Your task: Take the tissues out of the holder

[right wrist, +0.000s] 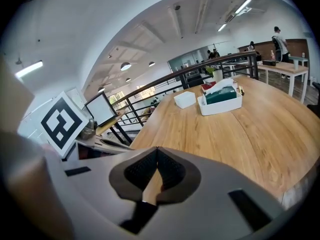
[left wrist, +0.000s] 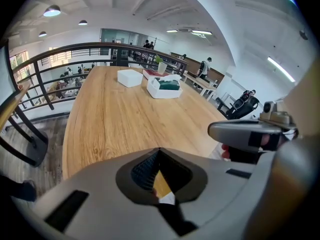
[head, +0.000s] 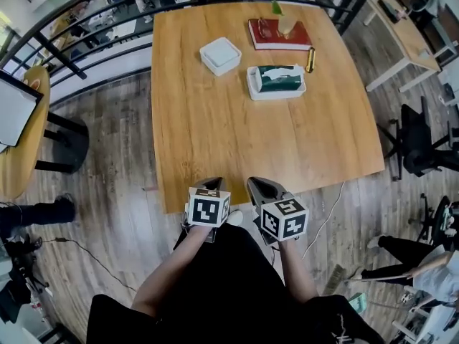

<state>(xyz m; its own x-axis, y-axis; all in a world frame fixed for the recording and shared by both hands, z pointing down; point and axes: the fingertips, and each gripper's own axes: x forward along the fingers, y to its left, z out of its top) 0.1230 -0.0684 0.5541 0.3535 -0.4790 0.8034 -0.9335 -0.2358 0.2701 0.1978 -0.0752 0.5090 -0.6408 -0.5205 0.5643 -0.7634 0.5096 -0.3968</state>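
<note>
Both tongs sit at the near edge of the surface (head: 215,135), side by side, well apart from the task things. Left tongs (head: 209,184) fully closed, nothing between the tips. Right tongs (head: 259,185) closed too, empty. White holder (head: 276,94) on far side of surface, dark green pack inside, probably the tissues (head: 278,77). White box (head: 220,55) just left of it, red book (head: 280,33) behind.
</note>
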